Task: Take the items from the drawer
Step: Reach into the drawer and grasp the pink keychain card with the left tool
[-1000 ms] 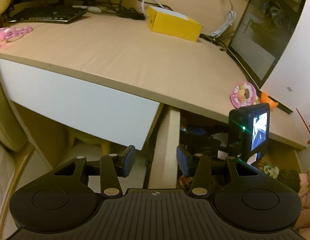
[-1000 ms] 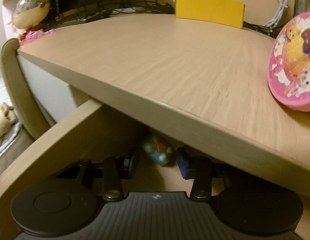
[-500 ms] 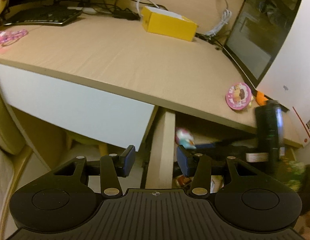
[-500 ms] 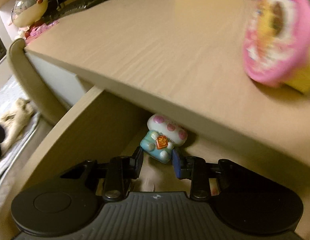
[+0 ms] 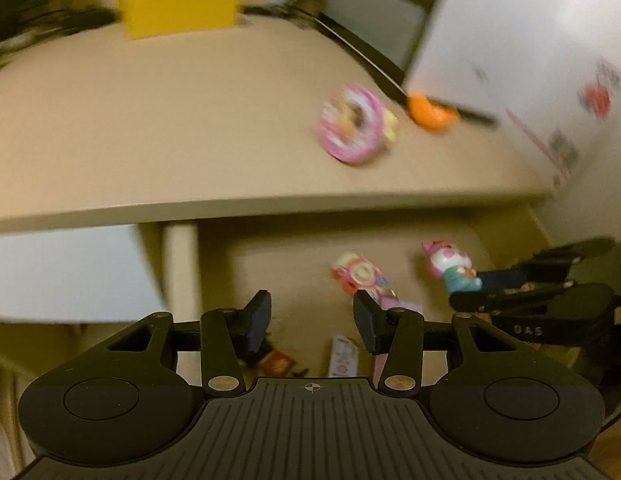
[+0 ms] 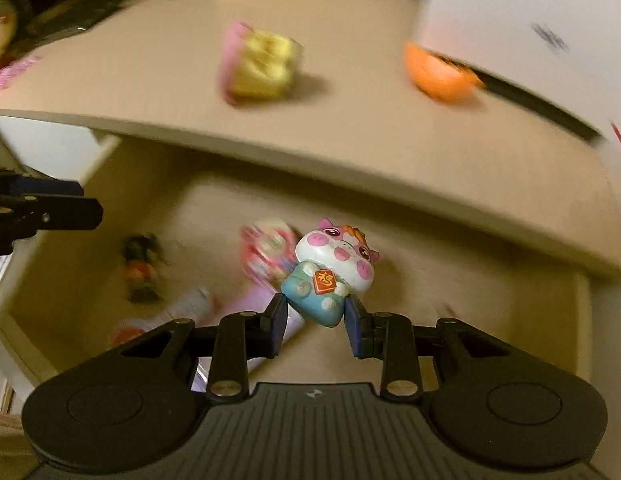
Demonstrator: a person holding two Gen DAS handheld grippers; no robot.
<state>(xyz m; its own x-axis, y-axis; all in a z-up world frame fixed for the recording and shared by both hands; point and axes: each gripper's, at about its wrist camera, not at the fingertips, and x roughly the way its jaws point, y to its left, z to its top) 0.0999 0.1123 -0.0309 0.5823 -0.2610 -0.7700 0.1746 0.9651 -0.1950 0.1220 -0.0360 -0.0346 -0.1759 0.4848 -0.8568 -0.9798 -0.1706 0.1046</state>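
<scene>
- Over the open drawer (image 5: 294, 248), the left hand-held gripper (image 5: 310, 318) hangs with jaws apart, holding nothing.
- Further right, the right hand-held gripper (image 6: 315, 318) is clamped on a toy figurine (image 6: 330, 270) (blue body, pink-spotted head), above the drawer and below the worktop (image 6: 350, 120) edge.

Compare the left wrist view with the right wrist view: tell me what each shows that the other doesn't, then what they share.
Only the left wrist view shows the left gripper from behind, open and empty, and the pink round face of the toy on the desk.

Only the right wrist view shows the right gripper closed on the cow figurine, and a small dark figure in the drawer.

Both show the open drawer, the yellow box and the orange ball.
</scene>
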